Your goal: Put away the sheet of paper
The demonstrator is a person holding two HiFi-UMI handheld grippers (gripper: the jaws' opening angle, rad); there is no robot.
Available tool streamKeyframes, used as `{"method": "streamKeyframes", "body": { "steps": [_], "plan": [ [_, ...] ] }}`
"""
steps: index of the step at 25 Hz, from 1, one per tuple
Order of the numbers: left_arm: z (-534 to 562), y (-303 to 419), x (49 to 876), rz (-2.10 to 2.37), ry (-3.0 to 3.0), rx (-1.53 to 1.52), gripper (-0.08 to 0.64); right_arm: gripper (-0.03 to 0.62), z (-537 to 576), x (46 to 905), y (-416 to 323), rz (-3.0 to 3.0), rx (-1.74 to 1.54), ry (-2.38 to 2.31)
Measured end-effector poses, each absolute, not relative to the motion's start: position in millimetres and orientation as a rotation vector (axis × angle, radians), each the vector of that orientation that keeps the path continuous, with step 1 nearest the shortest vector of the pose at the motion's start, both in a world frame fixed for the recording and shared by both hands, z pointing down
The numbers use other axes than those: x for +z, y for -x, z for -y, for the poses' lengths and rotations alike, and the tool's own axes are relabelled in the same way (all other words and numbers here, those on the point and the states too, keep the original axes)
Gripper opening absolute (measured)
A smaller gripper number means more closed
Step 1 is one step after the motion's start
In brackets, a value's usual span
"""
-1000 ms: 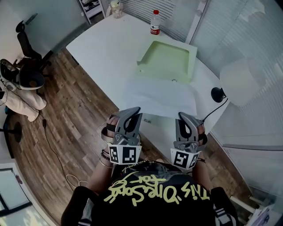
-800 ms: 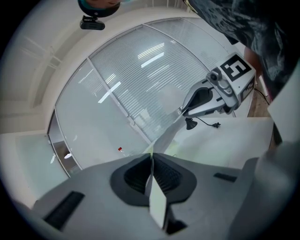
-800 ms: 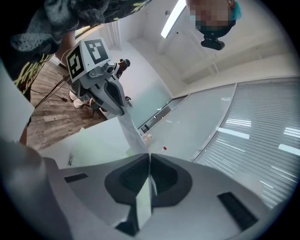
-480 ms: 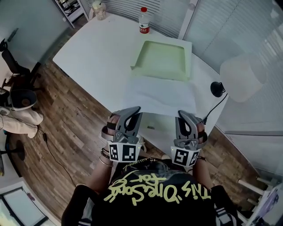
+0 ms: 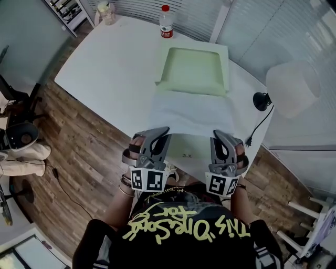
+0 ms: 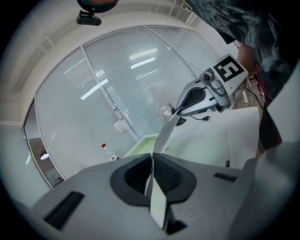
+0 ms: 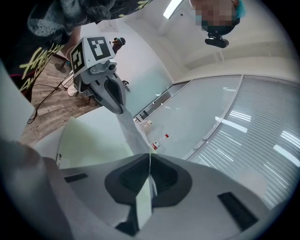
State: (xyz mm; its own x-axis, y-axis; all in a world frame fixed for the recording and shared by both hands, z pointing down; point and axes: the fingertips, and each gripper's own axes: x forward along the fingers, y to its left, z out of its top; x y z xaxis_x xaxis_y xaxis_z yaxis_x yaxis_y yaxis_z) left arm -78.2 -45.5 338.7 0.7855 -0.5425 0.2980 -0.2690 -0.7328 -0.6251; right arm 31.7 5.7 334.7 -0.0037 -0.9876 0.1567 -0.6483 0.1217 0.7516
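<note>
Worktop (image 5: pixel 115 68) edges first: the white top is rounded, its near edge runs slantwise just ahead of the person, and its left edge drops to wood floor (image 5: pixel 79 157); glass walls with blinds close off the far and right sides; the left half of the top lies broad and bare, with a bottle (image 5: pixel 166 22) with a red cap at the far edge and a small jar (image 5: pixel 107 11) at the far left corner, both well apart from the claws; a black round object with a cable (image 5: pixel 260 100) sits at the right edge.

A pale green tray (image 5: pixel 195 90) lies on the worktop just this side of the bottle; its green bottom shows in full.

The sheet of paper (image 5: pixel 191 113) spans from the claws to the tray's near rim; whether its far edge touches that rim cannot be told; the left claw (image 5: pixel 163 132) is clamped on the near left corner and the right claw (image 5: pixel 218 136) on the near right corner, each pair of jaws pressed together on the thin edge; in each gripper view the paper runs as a taut strip across to the other claw.
</note>
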Motion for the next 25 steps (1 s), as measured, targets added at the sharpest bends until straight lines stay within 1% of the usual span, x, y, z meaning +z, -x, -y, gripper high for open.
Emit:
{"method": "streamKeyframes", "body": {
  "steps": [25],
  "plan": [
    [52,79,394,-0.451,2.508,-0.781,0.012,0.009,-1,395,-30,1.734,-0.446,-1.472]
  ]
}}
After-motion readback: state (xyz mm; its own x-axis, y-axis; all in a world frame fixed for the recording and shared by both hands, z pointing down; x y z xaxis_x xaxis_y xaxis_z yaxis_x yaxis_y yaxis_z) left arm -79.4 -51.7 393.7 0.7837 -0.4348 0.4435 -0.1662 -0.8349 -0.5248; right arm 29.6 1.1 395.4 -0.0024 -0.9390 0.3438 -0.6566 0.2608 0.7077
